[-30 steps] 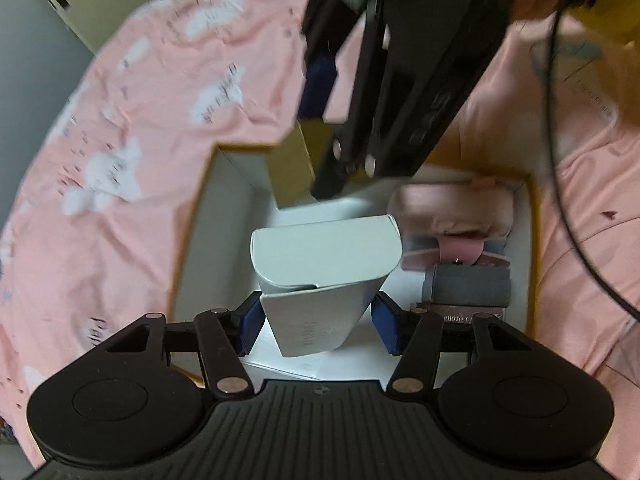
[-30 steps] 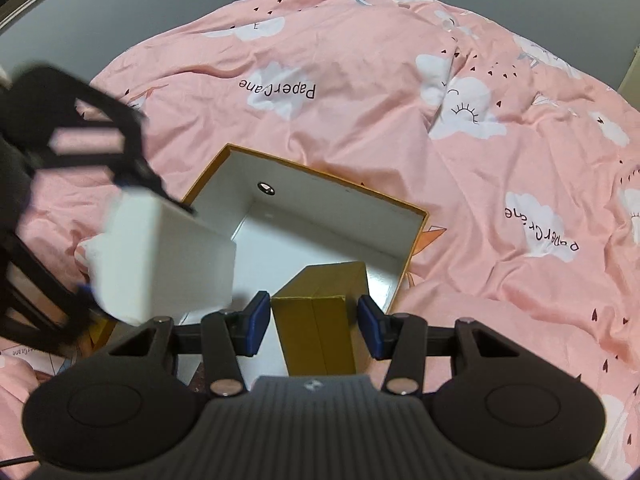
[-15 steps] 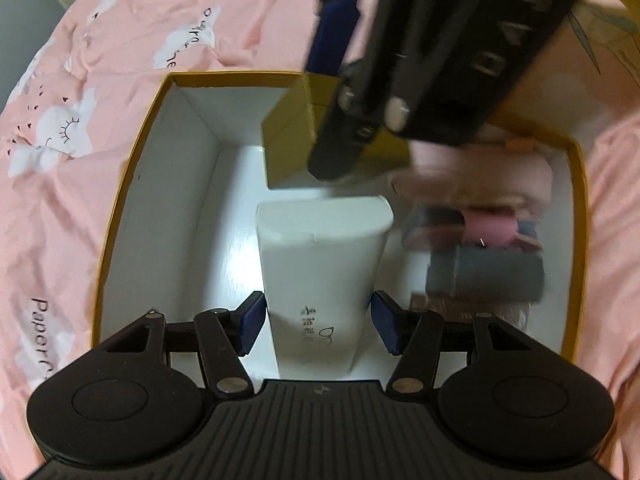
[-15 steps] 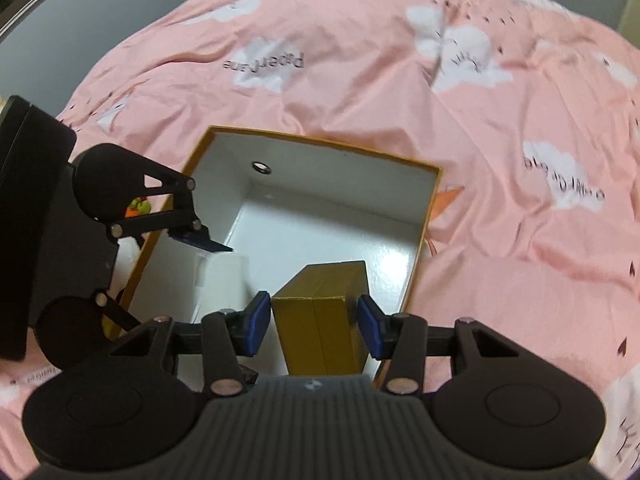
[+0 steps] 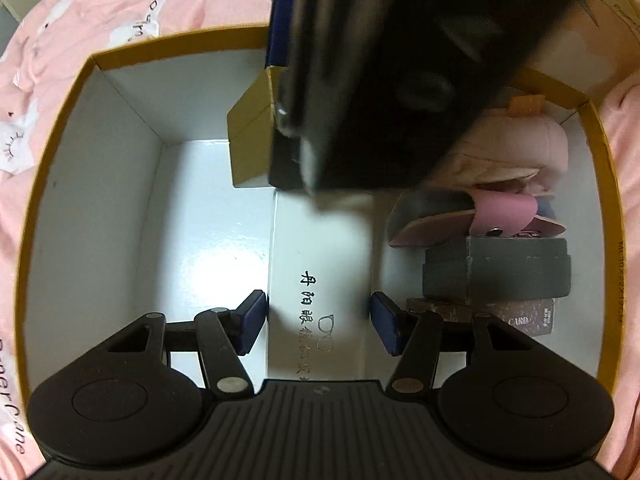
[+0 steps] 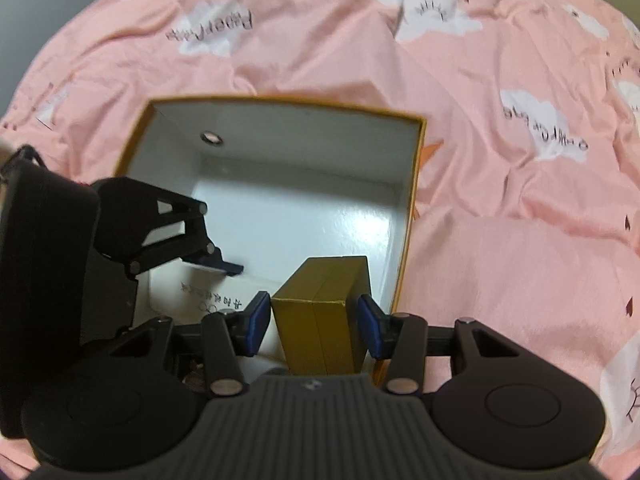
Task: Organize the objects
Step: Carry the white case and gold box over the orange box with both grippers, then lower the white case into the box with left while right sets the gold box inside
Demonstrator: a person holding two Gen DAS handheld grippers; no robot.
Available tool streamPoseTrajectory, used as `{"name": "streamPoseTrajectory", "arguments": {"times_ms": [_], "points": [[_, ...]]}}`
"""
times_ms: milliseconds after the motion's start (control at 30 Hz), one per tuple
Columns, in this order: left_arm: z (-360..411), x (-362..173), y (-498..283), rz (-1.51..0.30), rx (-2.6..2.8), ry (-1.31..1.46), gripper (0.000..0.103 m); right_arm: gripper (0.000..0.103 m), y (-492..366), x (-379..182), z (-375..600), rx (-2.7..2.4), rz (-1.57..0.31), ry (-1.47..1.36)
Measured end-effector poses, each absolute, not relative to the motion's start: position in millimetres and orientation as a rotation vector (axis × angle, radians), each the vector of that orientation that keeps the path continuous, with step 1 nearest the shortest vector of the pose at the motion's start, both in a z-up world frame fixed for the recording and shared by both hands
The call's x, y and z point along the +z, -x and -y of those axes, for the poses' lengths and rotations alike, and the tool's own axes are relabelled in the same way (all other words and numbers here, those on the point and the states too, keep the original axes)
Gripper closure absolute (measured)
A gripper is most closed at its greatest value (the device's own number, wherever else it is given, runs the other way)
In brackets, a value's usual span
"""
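The left gripper (image 5: 319, 322) clamps a white carton with black Chinese characters (image 5: 320, 264) inside the orange-rimmed storage box (image 5: 92, 184). The right gripper (image 6: 311, 326) clamps a plain mustard-yellow carton (image 6: 320, 320) above it. The pink bedsheet (image 6: 500, 168) reads "PaperCane".

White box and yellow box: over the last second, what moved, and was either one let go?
The left tongs carried the white box from above the orange-rimmed storage box down inside, beside the stacked pouches. The right tongs lowered the yellow box over its near corner. Neither was released; the storage box stayed put.
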State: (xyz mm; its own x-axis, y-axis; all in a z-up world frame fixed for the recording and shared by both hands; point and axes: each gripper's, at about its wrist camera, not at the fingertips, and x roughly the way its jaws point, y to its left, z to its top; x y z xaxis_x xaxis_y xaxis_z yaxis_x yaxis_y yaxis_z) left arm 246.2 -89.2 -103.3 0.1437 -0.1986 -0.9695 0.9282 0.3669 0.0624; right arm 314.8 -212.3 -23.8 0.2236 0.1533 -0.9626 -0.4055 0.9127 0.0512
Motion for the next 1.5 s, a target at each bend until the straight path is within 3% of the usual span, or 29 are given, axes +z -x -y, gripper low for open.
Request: {"name": "streamPoseTrajectory", "arguments": {"times_ms": [467, 633, 833, 900, 1133, 1500], "points": [[52.1, -91.7, -257.5, -1.194, -0.961, -0.669, 0.038, 0.054, -324.2, -39.9, 200.3, 0.346, -1.397, 0.294], [38.3, -85.8, -252.5, -1.189, -0.938, -0.650, 0.040, 0.050, -322.2, -27.1, 193.9, 0.393, -1.322, 0.356], [52.1, -90.2, -238.9, -1.214, -0.901, -0.657, 0.049, 0.051, -328.3, -35.8, 178.6, 0.534, -1.214, 0.501], [50.8, -91.9, -238.9, -1.224, -0.895, -0.657, 0.054, 0.058, -330.6, -43.3, 173.9, 0.550, -1.197, 0.562], [49.3, -93.2, -242.5, -1.231, -0.917, -0.650, 0.063, 0.062, -332.2, -61.4, 169.2, 0.605, -1.240, 0.699], [53.7, -90.2, -235.7, -1.217, -0.934, -0.676, 0.064, 0.062, -317.9, -62.1, 162.9, 0.771, -1.310, 0.836]]}}
